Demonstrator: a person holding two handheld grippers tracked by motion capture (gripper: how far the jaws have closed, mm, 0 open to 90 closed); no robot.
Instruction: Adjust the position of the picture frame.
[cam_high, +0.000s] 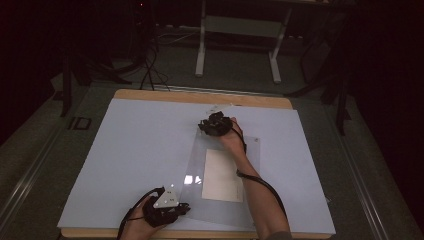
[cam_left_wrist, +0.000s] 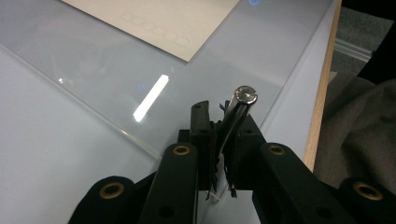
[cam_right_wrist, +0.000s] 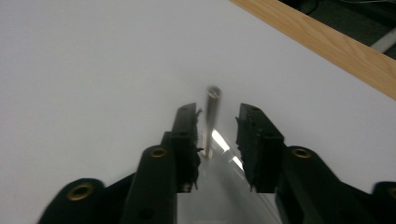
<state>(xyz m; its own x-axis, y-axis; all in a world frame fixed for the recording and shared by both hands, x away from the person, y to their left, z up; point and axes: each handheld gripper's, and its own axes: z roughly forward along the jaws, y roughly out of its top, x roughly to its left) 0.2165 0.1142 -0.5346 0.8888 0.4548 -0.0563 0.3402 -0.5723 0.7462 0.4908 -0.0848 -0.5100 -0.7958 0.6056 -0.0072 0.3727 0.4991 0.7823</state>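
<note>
The left hand-held gripper (cam_high: 184, 209) is near the front edge of the bench (cam_high: 135, 145), at the front left corner of a clear sheet (cam_high: 252, 150). In the left gripper view its jaws are closed tight on a thin dark rod (cam_left_wrist: 238, 114) with a round silver end, which stands up between the fingers (cam_left_wrist: 200, 122) and leans a little to the right. The sheet lies flat on the white bench top, and a cream paper (cam_high: 222, 175) lies under or in it, in the middle. A bright strip of light (cam_left_wrist: 150, 97) reflects on the sheet just beside the left jaws.

The right hand-held gripper (cam_high: 204, 126) is at the far corner of the sheet, toward the back edge of the bench. In the right gripper view a blurred silver rod (cam_right_wrist: 212, 119) stands between its jaws, close to the left finger (cam_right_wrist: 186, 126). A clear gap is visible to the other finger, so the jaws are still open around it, not pressing
</note>
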